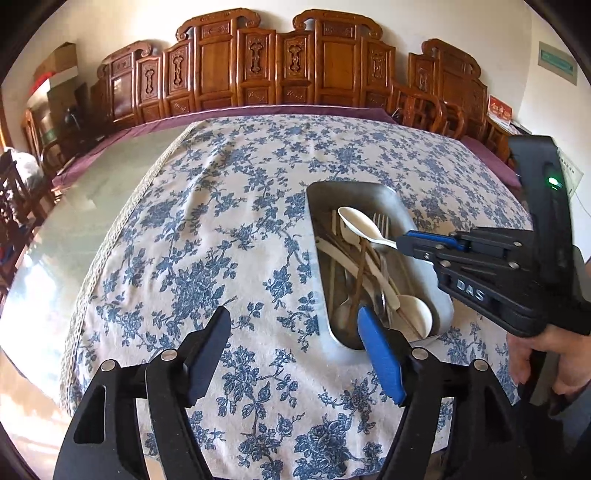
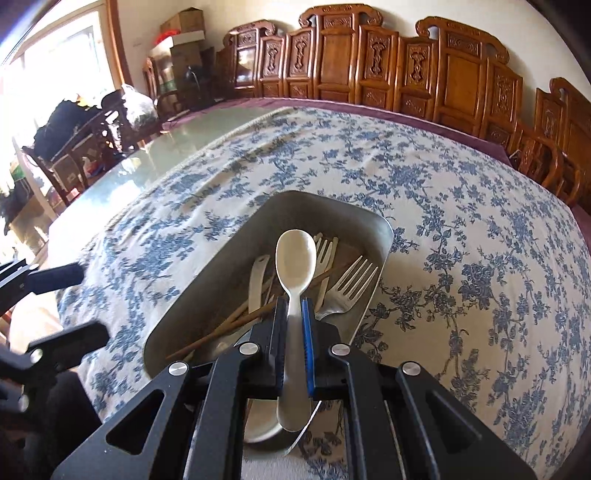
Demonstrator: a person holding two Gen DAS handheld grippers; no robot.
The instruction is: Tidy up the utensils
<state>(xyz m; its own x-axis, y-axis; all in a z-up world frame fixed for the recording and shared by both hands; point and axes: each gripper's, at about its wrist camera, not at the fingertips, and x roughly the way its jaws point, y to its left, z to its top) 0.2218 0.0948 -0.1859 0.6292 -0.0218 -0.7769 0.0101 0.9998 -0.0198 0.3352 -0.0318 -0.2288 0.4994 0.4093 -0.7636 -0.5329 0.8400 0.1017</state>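
Observation:
A metal tray (image 1: 373, 190) (image 2: 225, 269) sits on the blue-flowered tablecloth (image 1: 221, 221) and holds forks (image 2: 351, 284), brown chopsticks (image 2: 236, 321), a round white spoon (image 1: 413, 314) and other utensils. My right gripper (image 1: 404, 242) (image 2: 293, 304) is shut on the handle of a white spoon (image 1: 360, 223) (image 2: 295, 254) and holds it above the tray, bowl pointing forward. My left gripper (image 1: 293, 317) (image 2: 92, 302) stands open over the cloth just left of the tray's near corner, with nothing between its fingers.
Carved wooden chairs (image 1: 258, 66) line the table's far edge. Bare glass tabletop (image 1: 92, 221) lies left of the cloth. A person's hand (image 1: 554, 354) grips the right gripper's handle. Boxes (image 2: 181, 29) and more chairs stand at the back left.

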